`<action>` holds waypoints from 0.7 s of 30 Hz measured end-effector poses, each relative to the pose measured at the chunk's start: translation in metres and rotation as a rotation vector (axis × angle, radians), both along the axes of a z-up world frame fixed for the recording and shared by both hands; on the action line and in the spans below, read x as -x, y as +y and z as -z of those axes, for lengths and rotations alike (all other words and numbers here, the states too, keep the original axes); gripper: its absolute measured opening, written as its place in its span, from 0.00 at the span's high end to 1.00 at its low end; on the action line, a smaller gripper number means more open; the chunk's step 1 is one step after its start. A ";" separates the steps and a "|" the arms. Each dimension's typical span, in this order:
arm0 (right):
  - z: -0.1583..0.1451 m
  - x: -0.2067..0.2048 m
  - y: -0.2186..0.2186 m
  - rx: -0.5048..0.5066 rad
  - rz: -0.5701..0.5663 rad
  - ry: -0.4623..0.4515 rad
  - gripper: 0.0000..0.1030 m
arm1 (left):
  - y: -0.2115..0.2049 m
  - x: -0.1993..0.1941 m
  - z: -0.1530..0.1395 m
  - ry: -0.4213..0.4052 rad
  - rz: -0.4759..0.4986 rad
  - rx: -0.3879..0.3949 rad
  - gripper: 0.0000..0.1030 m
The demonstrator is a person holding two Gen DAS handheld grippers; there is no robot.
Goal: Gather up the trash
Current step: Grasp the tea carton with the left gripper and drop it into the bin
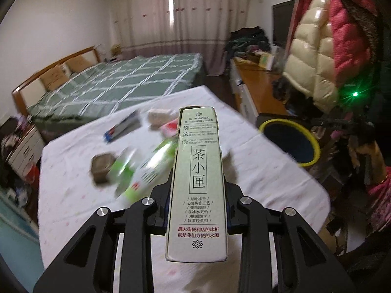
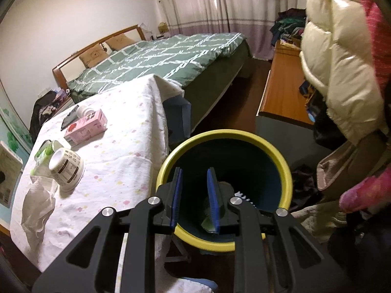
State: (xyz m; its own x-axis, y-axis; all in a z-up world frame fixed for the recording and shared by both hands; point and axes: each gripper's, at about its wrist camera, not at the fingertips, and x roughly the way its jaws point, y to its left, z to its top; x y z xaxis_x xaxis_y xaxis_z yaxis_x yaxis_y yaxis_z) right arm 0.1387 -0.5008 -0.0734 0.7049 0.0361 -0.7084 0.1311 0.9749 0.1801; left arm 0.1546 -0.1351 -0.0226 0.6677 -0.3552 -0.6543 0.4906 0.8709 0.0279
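Observation:
My left gripper (image 1: 198, 190) is shut on a tall pale green tea box (image 1: 198, 171) with Chinese print, held above the white-clothed table (image 1: 256, 175). The yellow-rimmed dark bin (image 1: 290, 142) stands off the table's right edge. My right gripper (image 2: 194, 195) is open and empty, directly over the bin (image 2: 283, 171), which holds a few scraps at its bottom. On the table in the right wrist view lie a pink carton (image 2: 85, 128), a white paper cup (image 2: 67, 168), a green packet (image 2: 45, 152) and crumpled white paper (image 2: 39, 207). The left wrist view shows blurred trash: a green-white wrapper (image 1: 146, 168) and a brown lump (image 1: 102, 168).
A bed with a green checked cover (image 2: 161, 58) lies beyond the table. A wooden bench (image 2: 283, 92) stands right of it. A person in a cream and pink puffer jacket (image 2: 342, 73) is close on the right. A blue and red box (image 1: 122, 127) lies far on the table.

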 end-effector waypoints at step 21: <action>0.006 0.090 -0.055 0.051 0.159 -0.003 0.79 | -0.305 -0.067 0.058 0.136 0.367 -0.047 0.70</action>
